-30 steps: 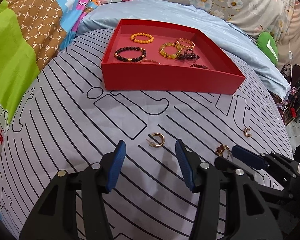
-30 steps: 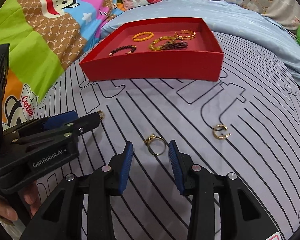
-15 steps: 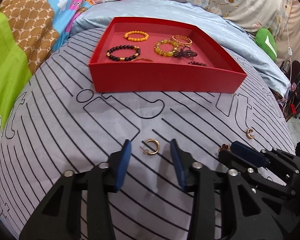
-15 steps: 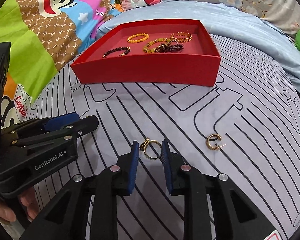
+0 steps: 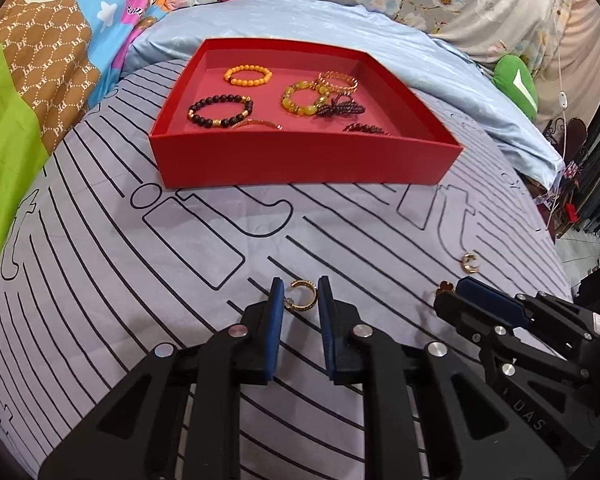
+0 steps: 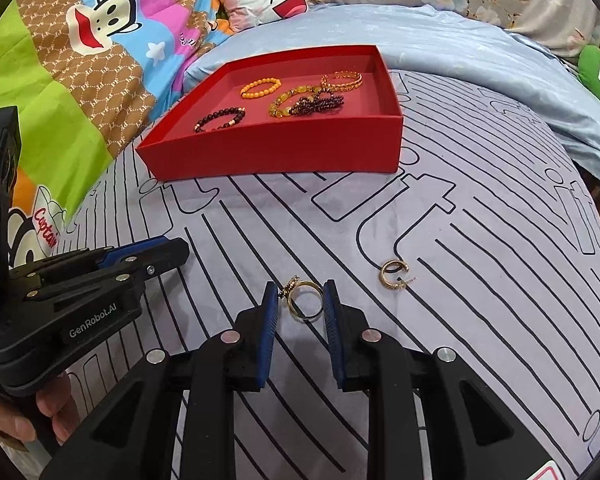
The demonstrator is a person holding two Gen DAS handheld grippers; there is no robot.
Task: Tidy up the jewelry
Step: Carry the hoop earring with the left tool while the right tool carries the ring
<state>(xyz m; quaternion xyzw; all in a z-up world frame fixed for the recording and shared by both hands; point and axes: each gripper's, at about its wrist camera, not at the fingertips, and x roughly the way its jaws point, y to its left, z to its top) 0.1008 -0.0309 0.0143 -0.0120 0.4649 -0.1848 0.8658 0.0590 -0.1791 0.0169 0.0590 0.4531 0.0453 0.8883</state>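
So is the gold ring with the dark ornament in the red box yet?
Out. The gold ring with the dark ornament sits between the right gripper pads, over the striped sheet, short of the red box.

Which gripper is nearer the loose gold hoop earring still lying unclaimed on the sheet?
Right. The loose hoop earring lies just beside the right gripper; the left gripper, closing around another earring, is farther.

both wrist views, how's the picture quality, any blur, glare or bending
Left wrist view: sharp, evenly lit, no glare; the fisheye bows the red tray front edge and the striped sheet, with dark vignette corners. Right wrist view: equally sharp, the gold ring crisp, only soft shadows under the right gripper; lines curve most near the rim.
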